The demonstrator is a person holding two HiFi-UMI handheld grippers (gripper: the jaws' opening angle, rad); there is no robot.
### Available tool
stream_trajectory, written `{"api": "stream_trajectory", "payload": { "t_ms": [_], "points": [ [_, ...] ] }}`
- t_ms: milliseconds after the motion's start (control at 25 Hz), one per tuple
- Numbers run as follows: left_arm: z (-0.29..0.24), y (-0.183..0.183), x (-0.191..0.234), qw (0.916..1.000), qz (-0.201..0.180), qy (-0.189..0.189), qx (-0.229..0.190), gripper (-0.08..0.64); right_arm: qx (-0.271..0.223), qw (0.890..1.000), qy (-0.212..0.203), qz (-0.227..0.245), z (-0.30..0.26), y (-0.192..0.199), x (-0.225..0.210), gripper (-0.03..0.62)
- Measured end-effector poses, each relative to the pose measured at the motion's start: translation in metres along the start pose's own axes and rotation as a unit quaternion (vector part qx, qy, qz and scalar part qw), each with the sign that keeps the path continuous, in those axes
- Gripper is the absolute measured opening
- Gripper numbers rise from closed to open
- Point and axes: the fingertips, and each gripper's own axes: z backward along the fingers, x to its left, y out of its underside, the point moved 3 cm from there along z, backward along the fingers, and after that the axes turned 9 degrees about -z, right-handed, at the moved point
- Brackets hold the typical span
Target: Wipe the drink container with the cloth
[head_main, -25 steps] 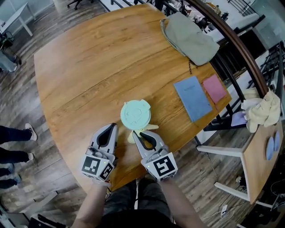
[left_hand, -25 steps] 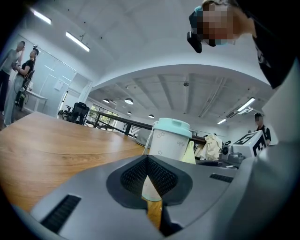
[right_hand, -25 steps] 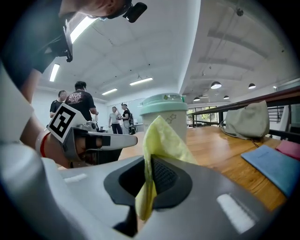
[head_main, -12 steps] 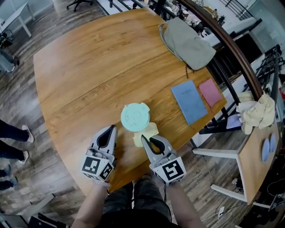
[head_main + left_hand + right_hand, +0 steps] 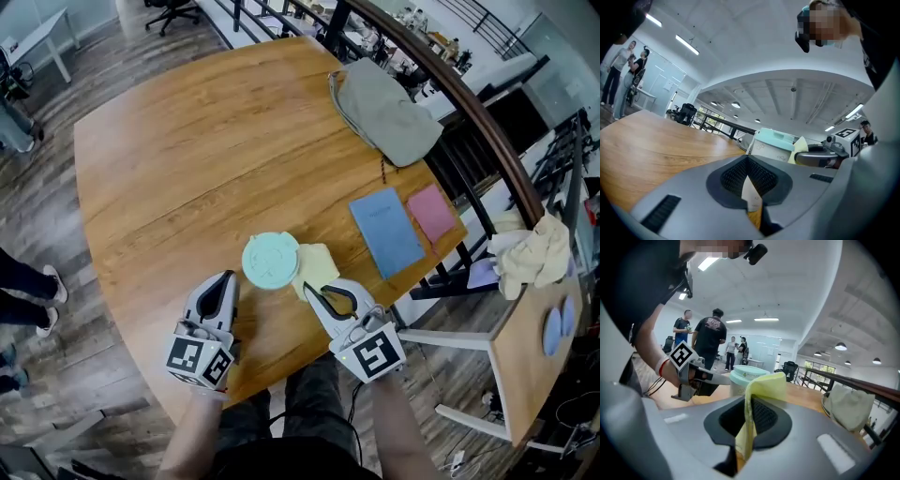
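The drink container (image 5: 271,260) is a white cup with a mint-green lid, standing upright near the table's front edge. A yellow cloth (image 5: 317,268) hangs against its right side, and my right gripper (image 5: 315,293) is shut on that cloth. My left gripper (image 5: 223,284) rests just left of the cup, jaws closed with nothing held. The left gripper view shows the cup (image 5: 772,144), the cloth (image 5: 799,146) and the right gripper (image 5: 824,157) beyond my closed jaws. In the right gripper view the cloth (image 5: 761,392) folds up from my jaws in front of the cup (image 5: 742,377).
A grey-green bag (image 5: 384,94) lies at the far right of the wooden table (image 5: 187,159). A blue notebook (image 5: 386,232) and a pink one (image 5: 433,213) lie right of the cup. A cream cloth (image 5: 527,251) sits on a side table. People stand in the background.
My right gripper has carried the yellow cloth from the cup's front round to its right side. The left gripper has stayed beside the cup.
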Motion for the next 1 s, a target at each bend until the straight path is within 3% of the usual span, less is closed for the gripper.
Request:
{"api": "stream_trajectory", "payload": {
  "t_ms": [120, 200, 320, 440, 680, 800, 1000],
  "points": [
    [-0.007, -0.001, 0.005, 0.9994, 0.011, -0.032, -0.007, -0.008, 0.021, 0.996, -0.057, 0.069, -0.018, 0.008, -0.003, 0.015],
    [-0.01, 0.0, 0.006, 0.9986, -0.01, -0.053, -0.003, -0.008, 0.034, 0.988, -0.097, 0.115, -0.027, 0.017, -0.002, 0.017],
    [-0.012, 0.004, 0.007, 0.9953, -0.034, -0.091, 0.005, -0.008, 0.041, 0.97, -0.155, 0.185, -0.034, 0.023, -0.002, 0.017],
    [-0.014, 0.009, 0.005, 0.9919, -0.036, -0.122, 0.002, -0.008, 0.041, 0.951, -0.21, 0.224, -0.038, 0.032, -0.005, 0.017],
    [-0.016, 0.018, 0.002, 0.9848, -0.038, -0.17, -0.001, -0.008, 0.025, 0.929, -0.284, 0.235, -0.046, 0.053, -0.009, 0.017],
    [-0.017, 0.019, 0.0, 0.9831, -0.034, -0.18, 0.0, -0.008, 0.02, 0.928, -0.302, 0.217, -0.049, 0.061, -0.009, 0.017],
    [-0.024, 0.014, -0.004, 0.9862, -0.031, -0.161, -0.028, -0.008, 0.022, 0.928, -0.316, 0.197, -0.053, 0.071, -0.009, 0.017]
  ]
}}
